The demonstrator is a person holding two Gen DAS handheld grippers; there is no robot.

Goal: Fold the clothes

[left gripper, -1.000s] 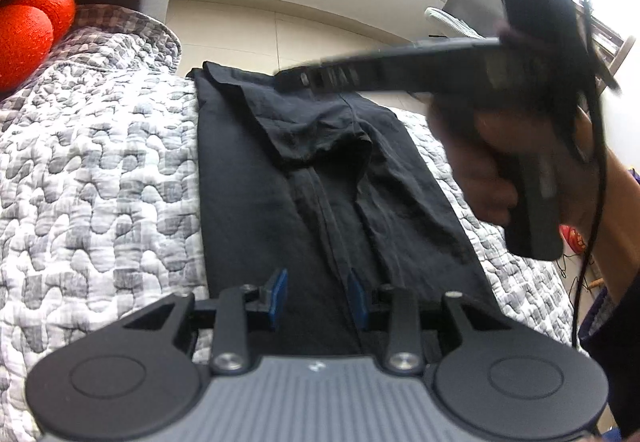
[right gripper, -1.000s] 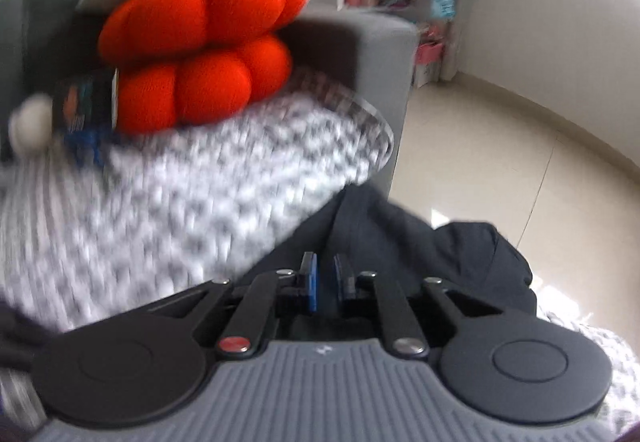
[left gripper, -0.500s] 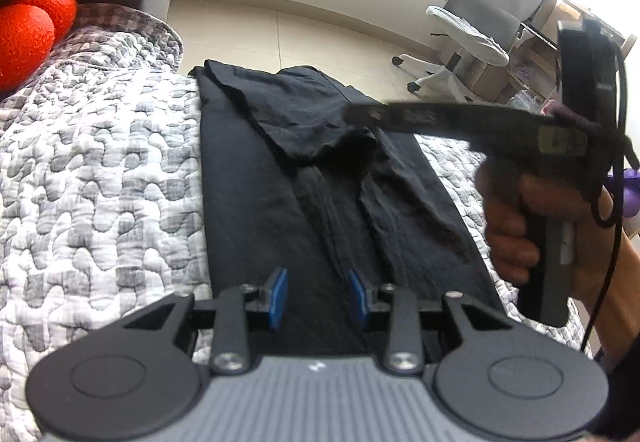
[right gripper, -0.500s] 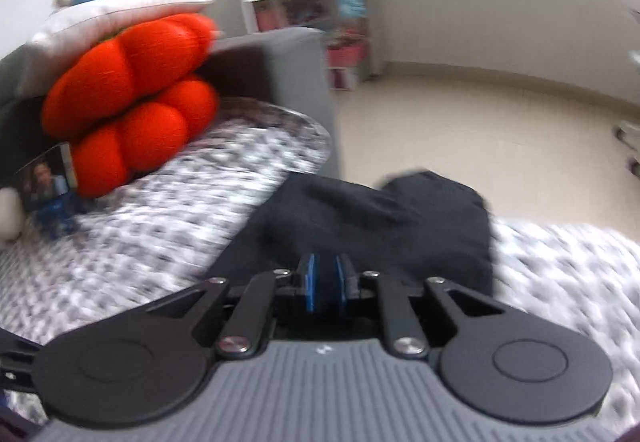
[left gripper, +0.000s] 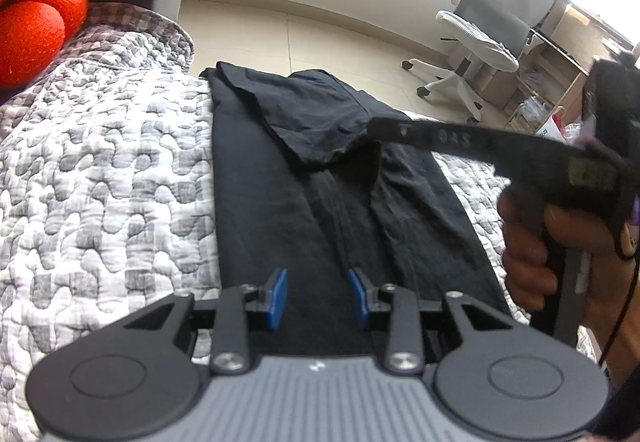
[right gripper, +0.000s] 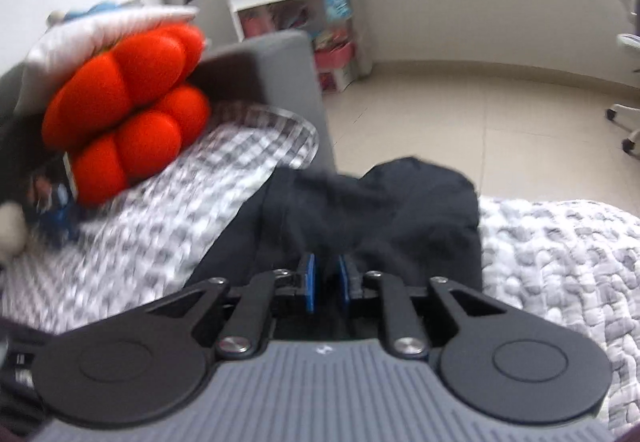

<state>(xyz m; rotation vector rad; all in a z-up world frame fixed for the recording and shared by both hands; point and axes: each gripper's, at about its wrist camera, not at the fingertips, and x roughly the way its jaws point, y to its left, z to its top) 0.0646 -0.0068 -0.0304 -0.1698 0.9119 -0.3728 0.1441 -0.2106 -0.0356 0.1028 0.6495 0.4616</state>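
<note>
A black garment (left gripper: 280, 201) lies lengthwise on the grey-white quilt (left gripper: 100, 181), with a flap folded over at its far end (left gripper: 312, 117). My left gripper (left gripper: 318, 296) stays low over the near end, its blue pads (left gripper: 278, 298) apart and only flat cloth showing between them. A hand holds my right gripper (left gripper: 376, 127) in from the right, tips above the folded flap. In the right wrist view the right gripper (right gripper: 326, 282) has a narrow gap between its pads (right gripper: 308, 284), over the garment's bunched far end (right gripper: 400, 209); no cloth is visibly pinched.
An orange knotted cushion (right gripper: 128, 105) and a grey sofa arm (right gripper: 276, 81) stand at the quilt's far left. Beyond the quilt's edge is tiled floor (left gripper: 320, 41). A grey office chair (left gripper: 488, 29) and shelves (right gripper: 288, 9) lie farther off.
The right gripper pulled back to the right across the garment, sank a little and rolled; its pads parted slightly. The left gripper and the garment stayed put.
</note>
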